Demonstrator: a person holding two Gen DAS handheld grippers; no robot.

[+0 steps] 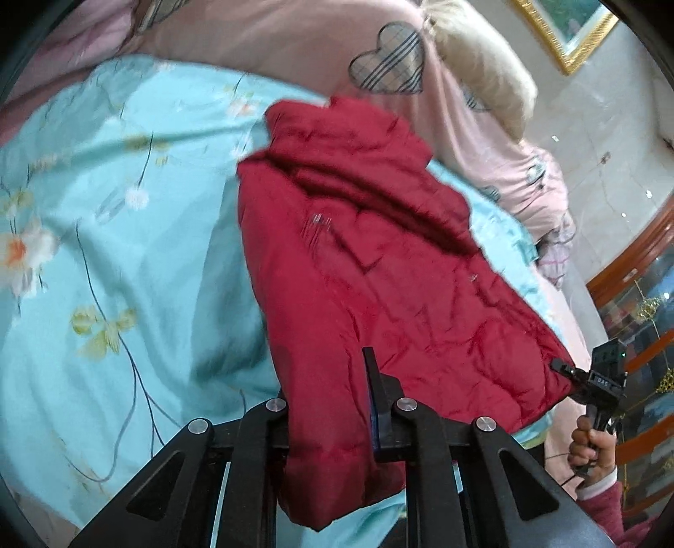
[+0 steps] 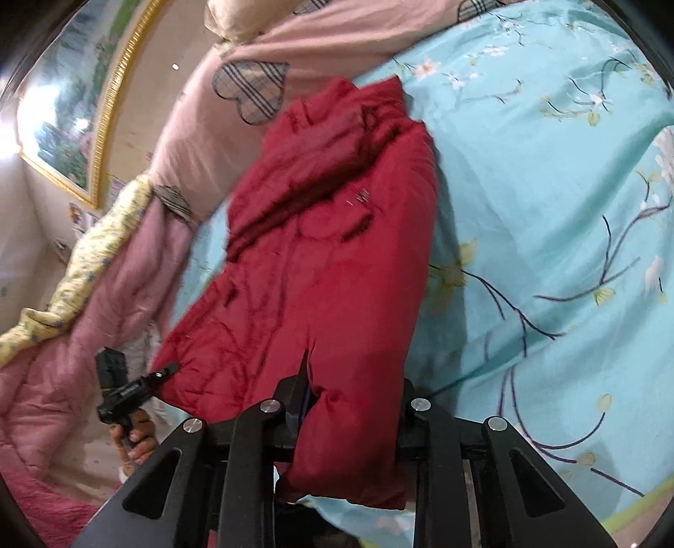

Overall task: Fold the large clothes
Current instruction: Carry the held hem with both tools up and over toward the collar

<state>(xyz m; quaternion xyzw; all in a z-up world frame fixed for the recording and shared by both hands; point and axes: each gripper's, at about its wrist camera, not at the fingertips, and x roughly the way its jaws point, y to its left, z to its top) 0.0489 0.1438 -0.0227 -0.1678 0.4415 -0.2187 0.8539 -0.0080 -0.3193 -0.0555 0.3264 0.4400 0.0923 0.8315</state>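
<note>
A red padded jacket point(image 1: 370, 261) lies lengthwise on a turquoise floral bedsheet point(image 1: 105, 253), its collar at the far end. My left gripper point(image 1: 332, 404) is shut on the jacket's near hem corner, with cloth bunched between its fingers. My right gripper point(image 1: 564, 369) grips the other hem corner at the bed's right edge. In the right wrist view the jacket point(image 2: 337, 253) fills the middle, and my right gripper point(image 2: 349, 404) is shut on its hem. The left gripper point(image 2: 164, 373) shows there pinching the opposite corner.
A pink quilt with plaid hearts point(image 1: 295, 38) is heaped along the far side of the bed, with a cream pillow point(image 1: 484, 63) beside it. A gold-framed picture point(image 2: 76, 118) hangs on the wall. A wooden cabinet point(image 1: 640, 295) stands to the right.
</note>
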